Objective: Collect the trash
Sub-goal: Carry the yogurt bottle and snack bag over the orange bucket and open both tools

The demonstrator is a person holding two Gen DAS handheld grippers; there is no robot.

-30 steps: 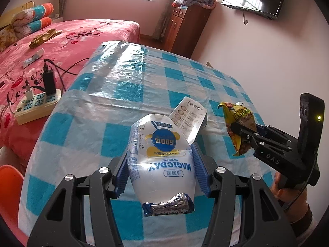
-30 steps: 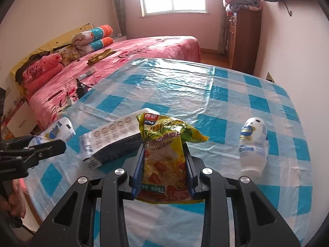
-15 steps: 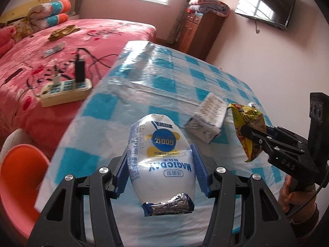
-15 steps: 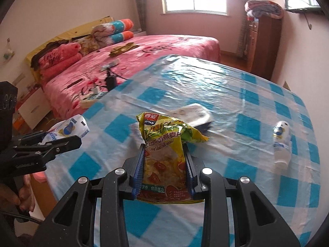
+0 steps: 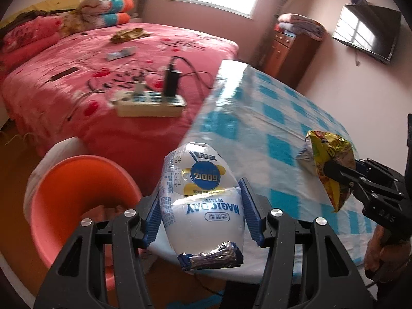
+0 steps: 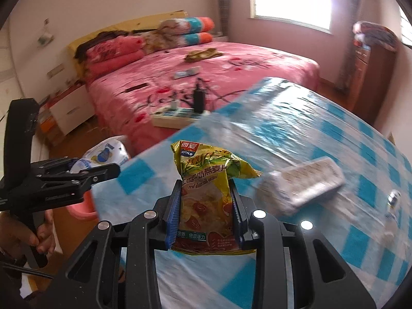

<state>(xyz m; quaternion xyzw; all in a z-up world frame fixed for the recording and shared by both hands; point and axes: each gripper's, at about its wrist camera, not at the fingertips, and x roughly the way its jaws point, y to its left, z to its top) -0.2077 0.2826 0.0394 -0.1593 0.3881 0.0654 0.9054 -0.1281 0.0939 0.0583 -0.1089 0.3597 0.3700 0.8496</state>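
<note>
A: That white pouch [image 5: 203,200] looks soft and squashy, probably light. The left claw [image 5: 203,213] is clamped across its belly, up in the air past the table [image 5: 278,118] edge, over the orange bin [image 5: 77,195].

B: Yep, mid-body's the right spot, film's slick. The right claw [image 6: 206,216] is pinching the yellow snack bag [image 6: 206,195] low down, crinkly and featherweight, above the table.

At the table [image 5: 280,118] edge, a milk pouch [image 5: 203,195] is held above a basin [image 5: 77,193] on the floor to the left, a snack packet [image 6: 206,195] over the tabletop, a box [image 6: 303,182] behind it, and a bed [image 5: 90,77] beyond.
</note>
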